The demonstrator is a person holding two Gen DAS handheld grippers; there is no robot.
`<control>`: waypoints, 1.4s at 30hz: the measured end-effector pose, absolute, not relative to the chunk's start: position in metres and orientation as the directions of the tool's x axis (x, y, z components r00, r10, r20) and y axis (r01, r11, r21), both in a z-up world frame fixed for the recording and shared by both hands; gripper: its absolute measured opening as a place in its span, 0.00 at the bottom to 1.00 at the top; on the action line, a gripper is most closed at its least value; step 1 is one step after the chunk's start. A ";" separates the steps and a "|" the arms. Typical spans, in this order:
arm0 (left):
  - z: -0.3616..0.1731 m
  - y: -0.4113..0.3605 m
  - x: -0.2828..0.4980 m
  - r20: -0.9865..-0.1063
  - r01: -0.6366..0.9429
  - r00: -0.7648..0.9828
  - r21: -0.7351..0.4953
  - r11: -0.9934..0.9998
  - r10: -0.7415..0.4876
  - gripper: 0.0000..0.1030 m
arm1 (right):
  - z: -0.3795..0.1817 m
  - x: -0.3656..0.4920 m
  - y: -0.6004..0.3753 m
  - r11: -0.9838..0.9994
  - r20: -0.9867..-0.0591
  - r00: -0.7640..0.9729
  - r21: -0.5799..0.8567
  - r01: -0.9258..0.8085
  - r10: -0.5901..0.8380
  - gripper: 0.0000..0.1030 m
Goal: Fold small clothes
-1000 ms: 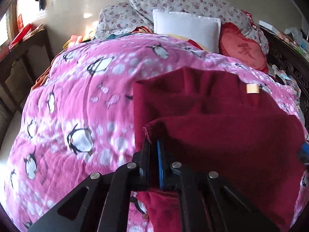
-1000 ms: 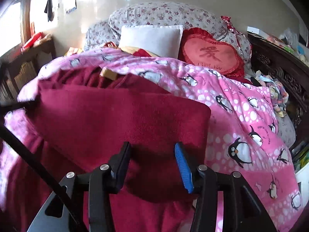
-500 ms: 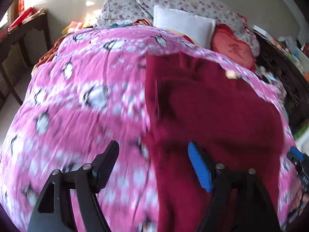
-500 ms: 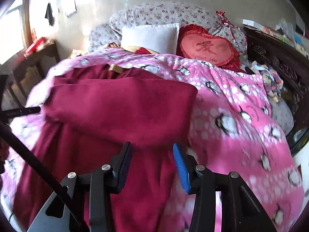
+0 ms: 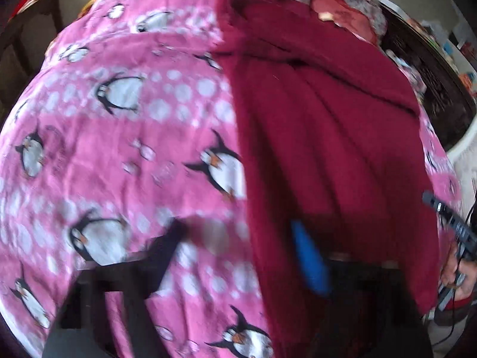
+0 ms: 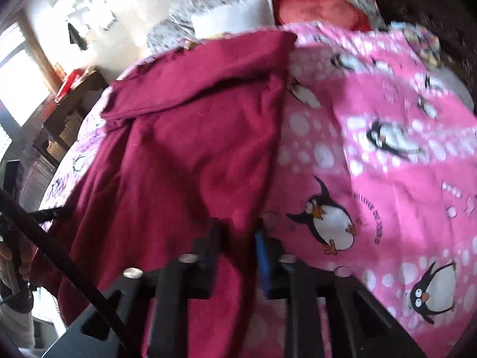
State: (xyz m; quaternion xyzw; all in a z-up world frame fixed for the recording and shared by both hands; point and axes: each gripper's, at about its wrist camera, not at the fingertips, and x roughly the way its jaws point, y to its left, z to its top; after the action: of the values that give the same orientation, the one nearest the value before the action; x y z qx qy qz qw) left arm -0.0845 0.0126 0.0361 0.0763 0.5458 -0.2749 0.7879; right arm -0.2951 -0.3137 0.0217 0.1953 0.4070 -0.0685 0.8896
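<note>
A dark red garment (image 5: 328, 137) lies on the pink penguin blanket (image 5: 125, 137), its far part folded back over itself. My left gripper (image 5: 241, 247) is open wide above its left edge, black finger over the blanket, blue finger over the cloth; the view is blurred. In the right wrist view the garment (image 6: 190, 137) fills the left half. My right gripper (image 6: 237, 238) straddles the garment's right edge near the bottom hem, with a narrow gap between its fingers and red cloth showing between them.
A white pillow (image 6: 235, 15), a red heart cushion (image 6: 322, 9) and floral pillows lie at the bed's head. Dark carved furniture (image 5: 432, 68) stands right of the bed, a wooden table (image 6: 74, 86) left. The other gripper (image 5: 453, 226) shows at right.
My left gripper let go of the garment's folded edge, opened wide and drew back toward the near hem. My right gripper narrowed and dropped to the garment's right edge.
</note>
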 end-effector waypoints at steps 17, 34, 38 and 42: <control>0.054 0.055 -0.130 -0.905 0.540 0.238 -0.178 0.823 -0.353 0.36 | 0.048 -0.353 -0.296 0.911 -0.721 0.690 0.323 0.257 0.061 0.57; 0.047 0.115 -0.161 -0.855 0.442 0.231 -0.333 0.833 -0.465 0.47 | 0.050 -0.387 -0.240 0.930 -0.662 0.741 0.332 0.158 0.111 0.61; 0.038 0.115 -0.157 -0.849 0.413 0.218 -0.367 0.833 -0.482 0.47 | 0.060 -0.354 -0.194 0.944 -0.643 0.733 0.330 0.003 0.222 0.54; 0.038 0.115 -0.155 -0.848 0.422 0.236 -0.350 0.836 -0.474 0.47 | 0.061 -0.306 -0.138 0.932 -0.646 0.685 0.330 -0.147 0.337 0.43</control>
State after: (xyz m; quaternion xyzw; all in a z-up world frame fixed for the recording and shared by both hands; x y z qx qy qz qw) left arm -0.1554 0.1154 0.0384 -0.0238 0.5482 -0.2850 0.7859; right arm -0.3059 -0.1378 0.0611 0.1269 0.3739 0.1329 0.9091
